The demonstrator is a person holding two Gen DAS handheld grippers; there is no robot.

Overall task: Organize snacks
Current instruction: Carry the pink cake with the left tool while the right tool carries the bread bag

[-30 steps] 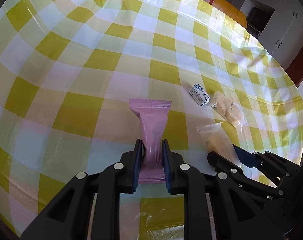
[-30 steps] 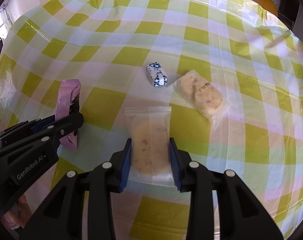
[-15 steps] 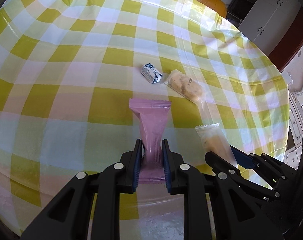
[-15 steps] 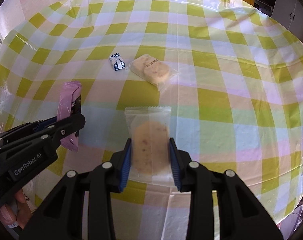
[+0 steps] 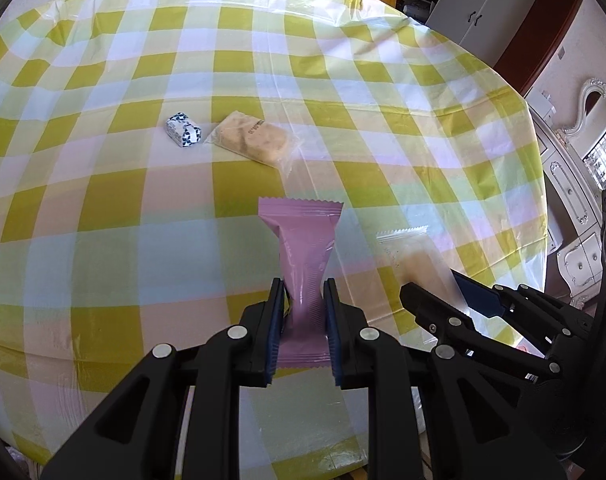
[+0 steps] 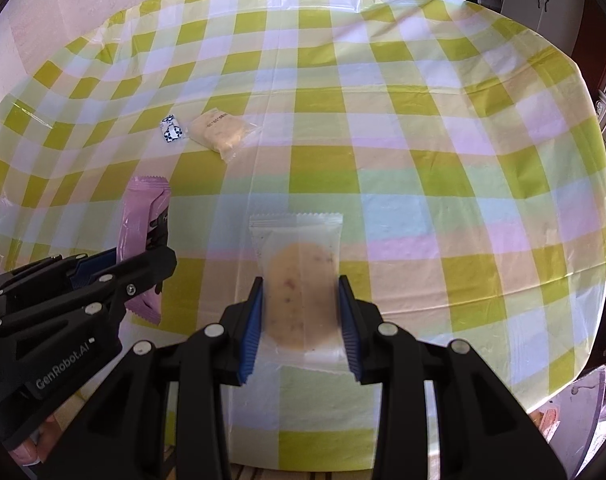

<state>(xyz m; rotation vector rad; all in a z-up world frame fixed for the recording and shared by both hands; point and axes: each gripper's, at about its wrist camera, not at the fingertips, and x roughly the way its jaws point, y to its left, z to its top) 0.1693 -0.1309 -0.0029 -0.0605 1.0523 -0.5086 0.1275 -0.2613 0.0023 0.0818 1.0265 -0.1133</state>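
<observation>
Checked tablecloth [image 5: 143,184] below; left tongs [image 5: 302,320] pinch pink packet [image 5: 303,256], right tongs [image 6: 301,320] pinch half-hidden clear cookie packet [image 6: 299,264].

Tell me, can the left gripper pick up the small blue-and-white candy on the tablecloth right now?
Probably not yet. The left gripper is shut on the pink packet, so its jaws are occupied. The path looks free: the blue-and-white candy lies uncovered beside the clear cookie bag.

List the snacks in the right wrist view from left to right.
Pink packet held in the left gripper → small blue-and-white wrapped candy → clear-wrapped biscuit lying on the tablecloth → clear-wrapped cookie held in the right gripper.
</observation>
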